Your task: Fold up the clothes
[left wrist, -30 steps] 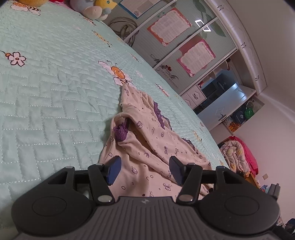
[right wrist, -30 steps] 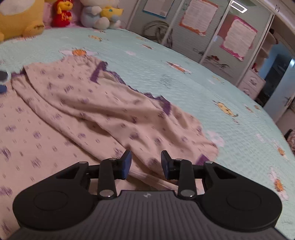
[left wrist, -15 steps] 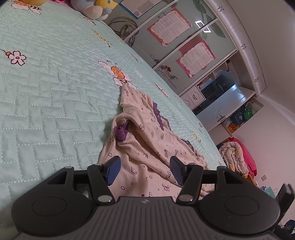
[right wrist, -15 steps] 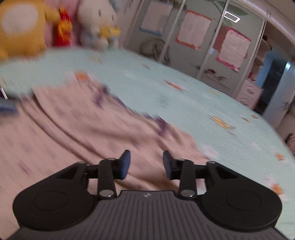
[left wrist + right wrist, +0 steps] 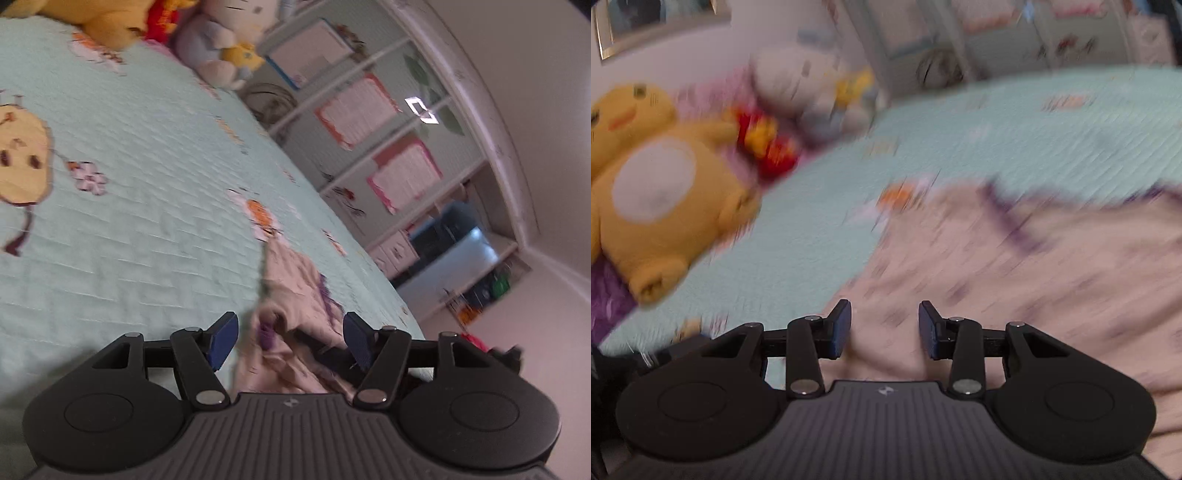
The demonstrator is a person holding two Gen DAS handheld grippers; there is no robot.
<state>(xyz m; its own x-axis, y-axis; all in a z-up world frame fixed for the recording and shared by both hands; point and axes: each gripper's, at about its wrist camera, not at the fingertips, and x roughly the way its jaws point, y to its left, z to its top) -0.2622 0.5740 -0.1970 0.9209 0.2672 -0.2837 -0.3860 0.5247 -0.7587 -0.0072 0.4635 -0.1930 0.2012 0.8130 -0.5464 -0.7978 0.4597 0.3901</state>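
On L wrist view, left gripper jaws opening w/ nothing pinched, garment bunched on bedspread just ahead; R wrist view blurred, right gripper part open, empty over garment — fast swing risks snagging cloth.

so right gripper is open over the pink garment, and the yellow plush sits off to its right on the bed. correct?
Wrong side. In the right wrist view the yellow plush sits to the left. The right gripper is open over the pink garment, on the bed.
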